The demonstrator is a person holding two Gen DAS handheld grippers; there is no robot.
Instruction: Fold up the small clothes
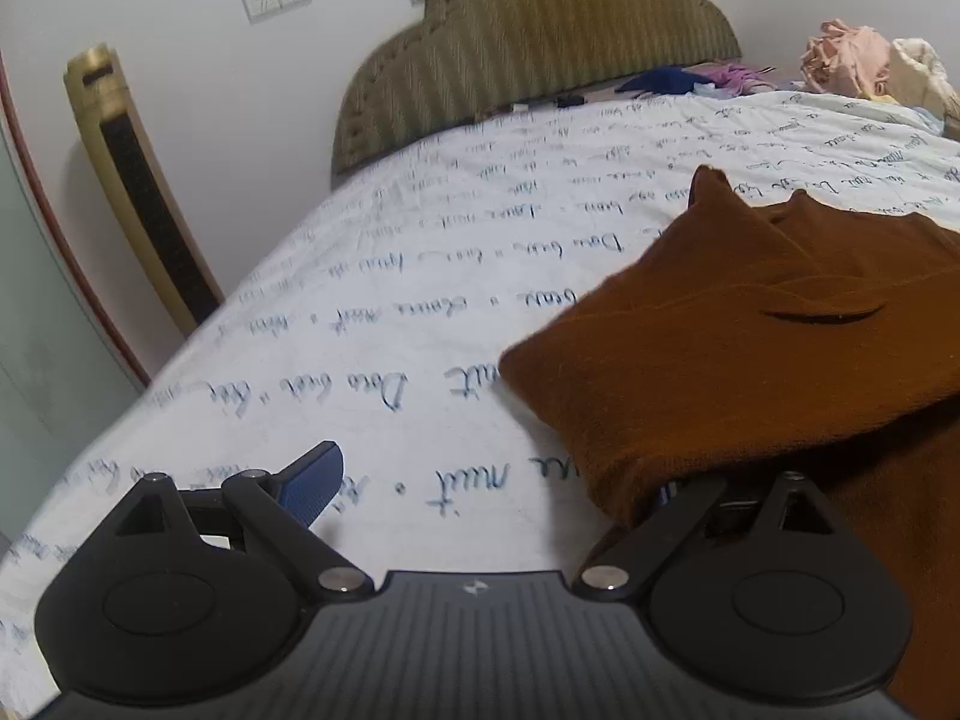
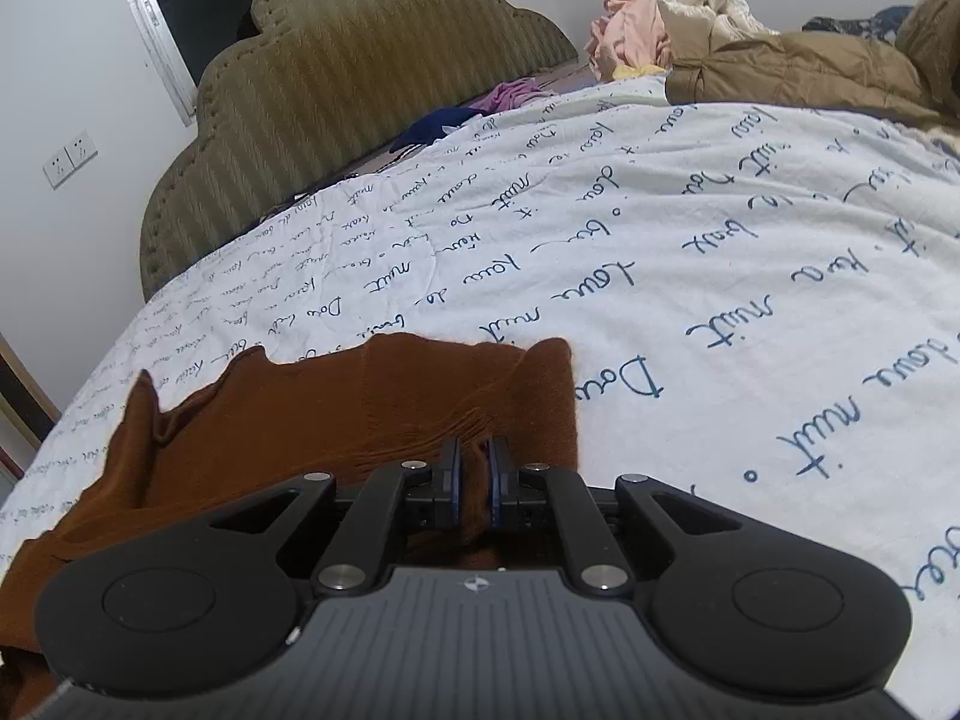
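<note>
The brown cloth lies partly folded on the bed, which has a white cover with blue writing. From the left wrist, the left gripper is spread wide; one blue finger shows, while the other seems tucked under the cloth's edge. Only the right wrist view shows the right gripper pinched tight on a fold of cloth. It also shows a tan coat by the clothes pile.
</note>
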